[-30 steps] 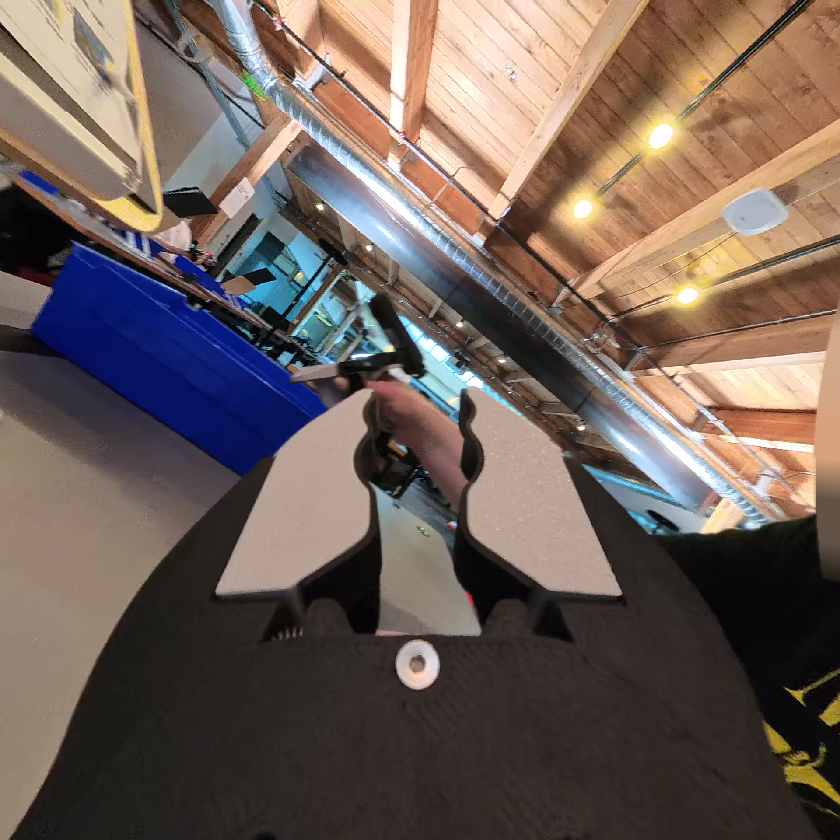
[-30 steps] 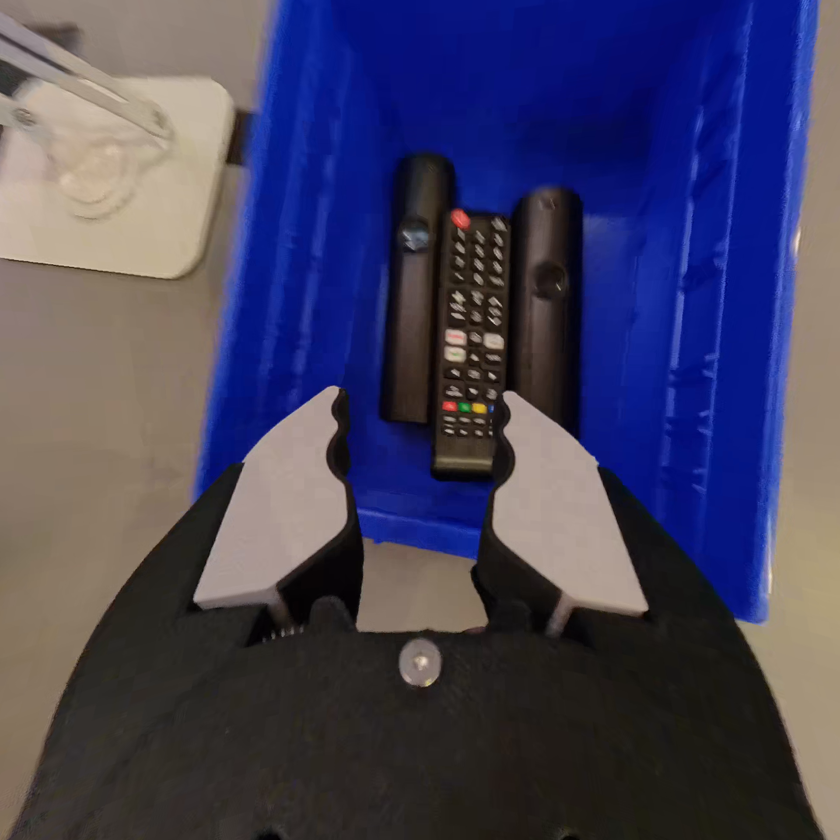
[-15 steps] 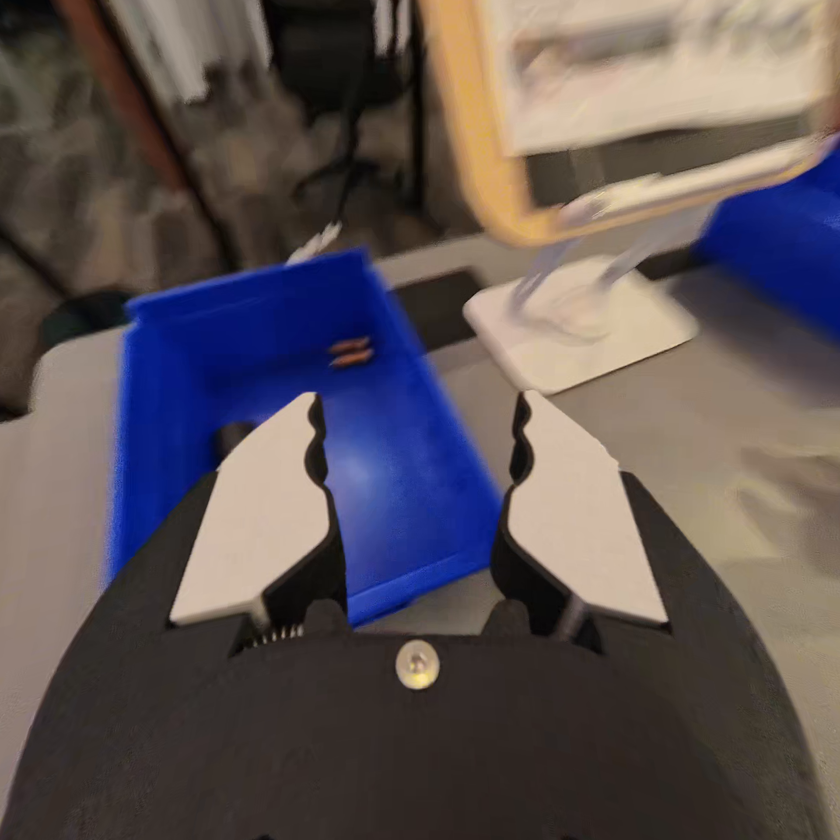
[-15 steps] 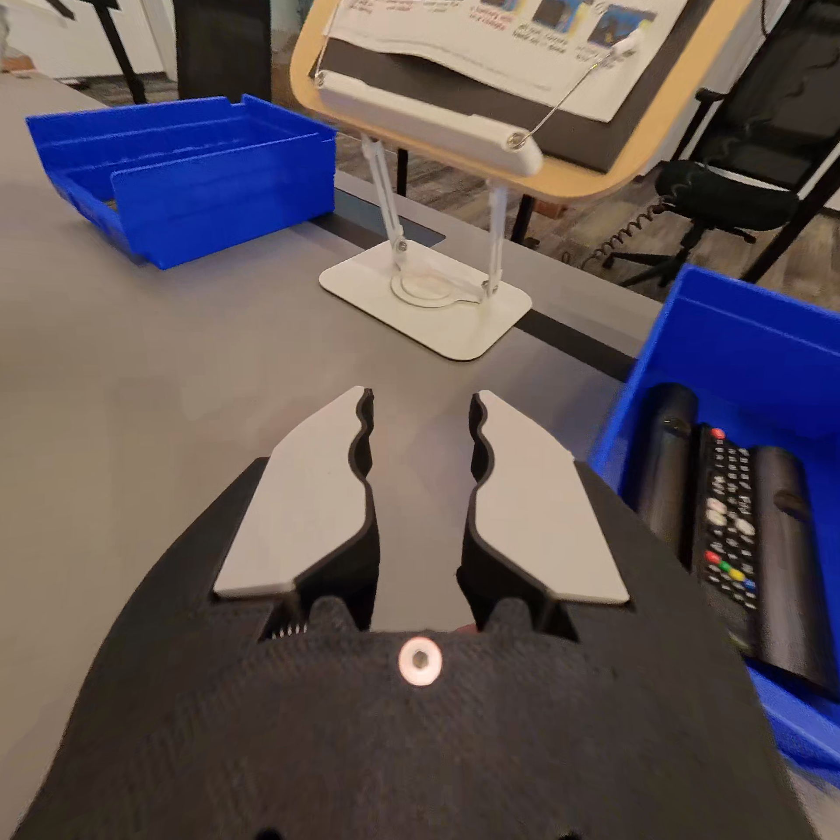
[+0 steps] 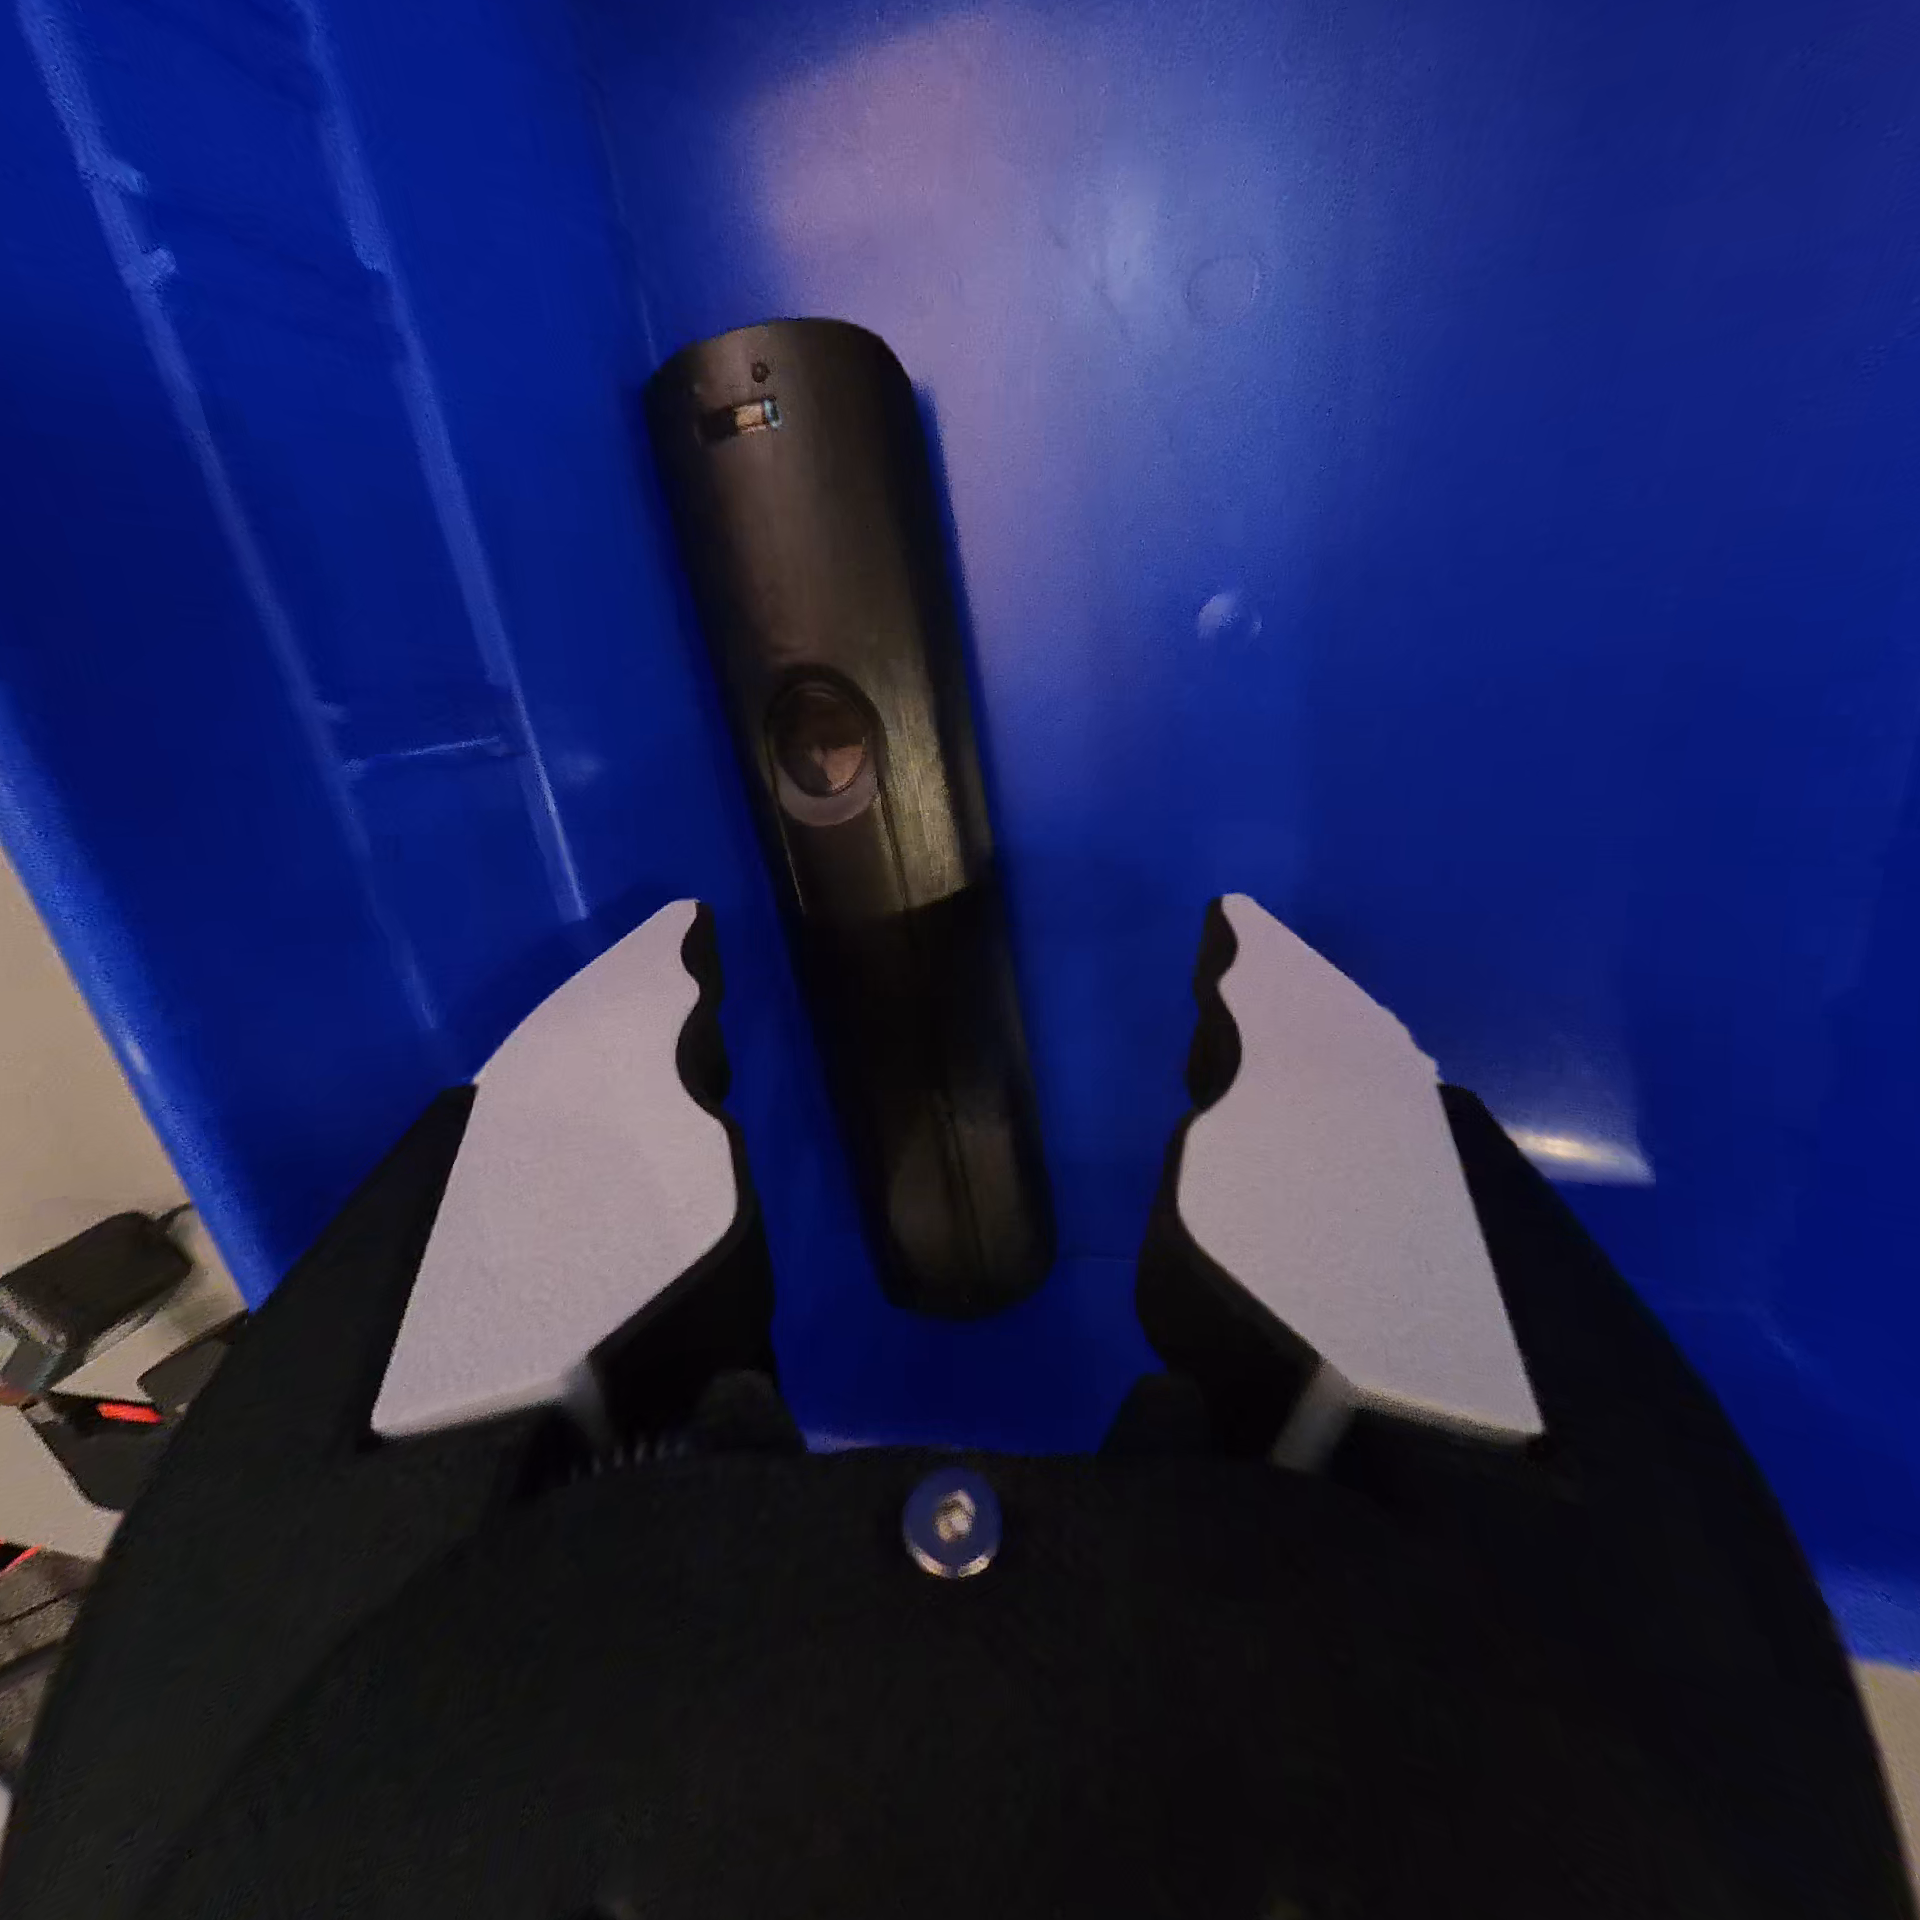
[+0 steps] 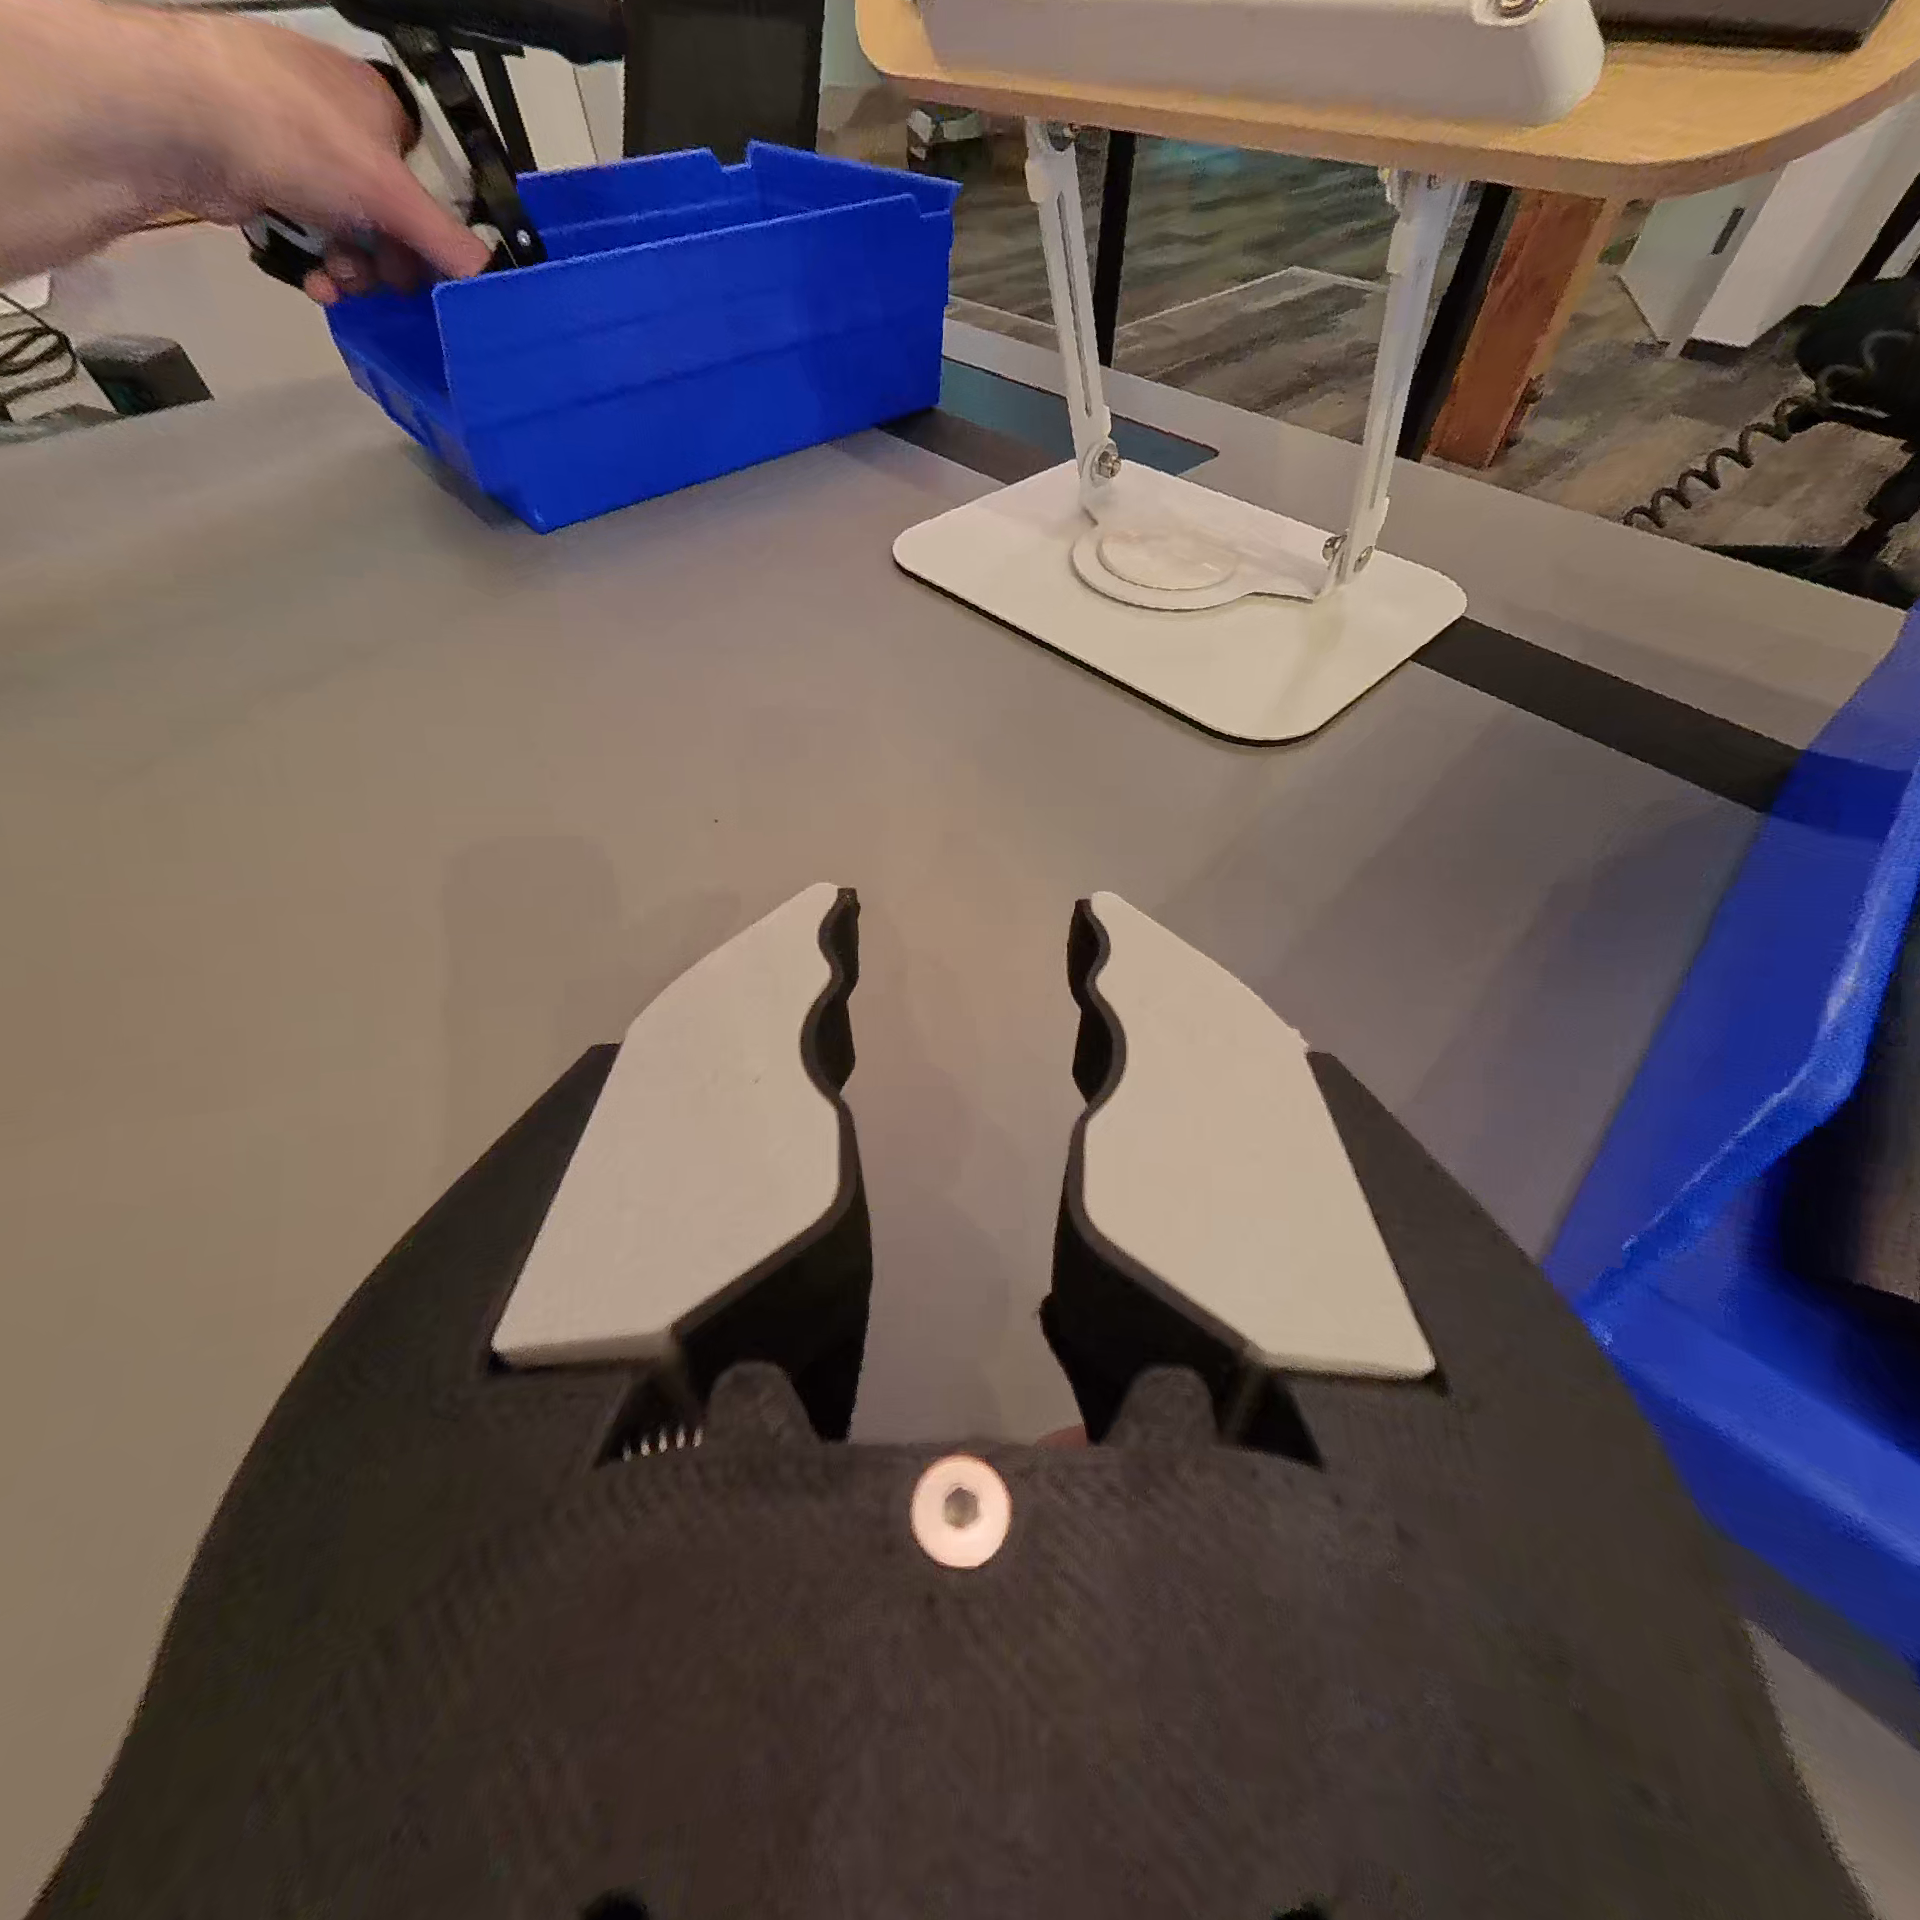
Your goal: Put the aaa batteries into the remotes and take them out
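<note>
In the left wrist view a slim black remote [image 5: 852,790] lies face down on the floor of a blue bin [image 5: 1403,520], against its left wall. My left gripper [image 5: 956,914] is open inside the bin, its fingers astride the remote's near end without touching it. In the right wrist view my right gripper [image 6: 961,909] is open and empty above the grey table [image 6: 416,779]. The same bin [image 6: 665,332] stands far left there, with a hand [image 6: 208,135] holding the left gripper in it. No batteries show.
A second blue bin [image 6: 1787,1195] sits at the right edge of the right wrist view. A white stand base [image 6: 1184,613] holding a wooden board [image 6: 1351,114] is at the back middle. Black cables and a charger [image 5: 83,1309] lie left of the left bin. The left gripper's tips are roughly 55 cm from the right gripper's.
My left gripper has swung from pointing at the ceiling, over the table, down into the left bin and opened wider. My right gripper left the bin of remotes and moved over the table.
</note>
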Motion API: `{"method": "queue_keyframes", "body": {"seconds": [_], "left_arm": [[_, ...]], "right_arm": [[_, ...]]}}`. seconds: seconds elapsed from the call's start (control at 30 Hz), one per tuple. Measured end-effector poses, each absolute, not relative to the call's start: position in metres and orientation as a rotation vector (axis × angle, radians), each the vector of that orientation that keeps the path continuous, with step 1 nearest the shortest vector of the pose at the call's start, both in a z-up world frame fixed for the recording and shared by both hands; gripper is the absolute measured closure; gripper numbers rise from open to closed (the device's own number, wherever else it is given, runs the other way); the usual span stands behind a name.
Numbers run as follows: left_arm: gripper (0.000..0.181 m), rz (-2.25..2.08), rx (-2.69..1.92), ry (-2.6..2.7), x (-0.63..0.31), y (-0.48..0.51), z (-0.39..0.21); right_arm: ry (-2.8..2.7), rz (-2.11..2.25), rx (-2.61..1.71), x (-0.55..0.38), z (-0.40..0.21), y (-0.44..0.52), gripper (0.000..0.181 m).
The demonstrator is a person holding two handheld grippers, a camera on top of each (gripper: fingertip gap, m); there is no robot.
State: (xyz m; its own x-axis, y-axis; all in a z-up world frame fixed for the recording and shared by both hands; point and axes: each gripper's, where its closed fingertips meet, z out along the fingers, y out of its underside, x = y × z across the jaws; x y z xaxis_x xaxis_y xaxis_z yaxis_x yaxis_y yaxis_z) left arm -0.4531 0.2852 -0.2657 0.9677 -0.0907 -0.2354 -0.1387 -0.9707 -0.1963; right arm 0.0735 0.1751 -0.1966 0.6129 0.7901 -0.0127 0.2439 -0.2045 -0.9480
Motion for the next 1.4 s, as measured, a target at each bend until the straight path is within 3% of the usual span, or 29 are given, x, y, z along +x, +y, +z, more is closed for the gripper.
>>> {"method": "queue_keyframes", "body": {"seconds": [0.27,0.3,0.37,0.47,0.57,0.63,0.67,0.7,0.9,1.03,1.2,1.3,1.4], "left_arm": [[0.097,0.111,-2.943,0.085,-0.444,0.285,-0.278],[0.101,0.074,-2.969,0.15,-0.436,0.28,-0.277],[0.132,-0.11,-2.918,0.182,-0.416,0.281,-0.265],[0.106,-0.062,-2.855,0.147,-0.417,0.288,-0.255],[0.082,-0.014,-2.998,0.204,-0.412,0.276,-0.282],[0.088,-0.011,-2.995,0.21,-0.408,0.28,-0.283],[0.103,-0.016,-2.993,0.224,-0.407,0.282,-0.281],[0.129,-0.01,-2.969,0.226,-0.407,0.286,-0.279],[0.131,-0.056,-2.842,0.233,-0.401,0.291,-0.275],[0.13,0.029,-2.628,0.301,-0.395,0.296,-0.234],[0.132,0.008,-2.305,0.46,-0.339,0.264,-0.129],[0.132,-0.074,-2.15,0.612,-0.271,0.221,-0.082],[0.132,-0.13,-2.065,0.814,-0.182,0.177,-0.088]], "right_arm": [[-0.838,0.646,-1.739,0.076,-0.19,0.174,0.143],[-0.839,0.652,-1.739,0.076,-0.19,0.174,0.143],[-0.842,0.657,-1.741,0.075,-0.191,0.173,0.143],[-0.842,0.655,-1.751,0.075,-0.194,0.174,0.143],[-0.835,0.667,-1.761,0.075,-0.196,0.175,0.143],[-0.837,0.665,-1.771,0.075,-0.199,0.176,0.142],[-0.838,0.662,-1.777,0.075,-0.2,0.176,0.142],[-0.838,0.66,-1.779,0.076,-0.2,0.177,0.142],[-0.83,0.674,-1.769,0.078,-0.196,0.176,0.142],[-0.83,0.711,-1.759,0.075,-0.196,0.174,0.142],[-0.785,0.912,-1.651,0.059,-0.173,0.162,0.137],[-0.738,1.12,-1.619,0.04,-0.153,0.152,0.125],[-0.762,1.308,-1.586,0.004,-0.128,0.134,0.11]]}}
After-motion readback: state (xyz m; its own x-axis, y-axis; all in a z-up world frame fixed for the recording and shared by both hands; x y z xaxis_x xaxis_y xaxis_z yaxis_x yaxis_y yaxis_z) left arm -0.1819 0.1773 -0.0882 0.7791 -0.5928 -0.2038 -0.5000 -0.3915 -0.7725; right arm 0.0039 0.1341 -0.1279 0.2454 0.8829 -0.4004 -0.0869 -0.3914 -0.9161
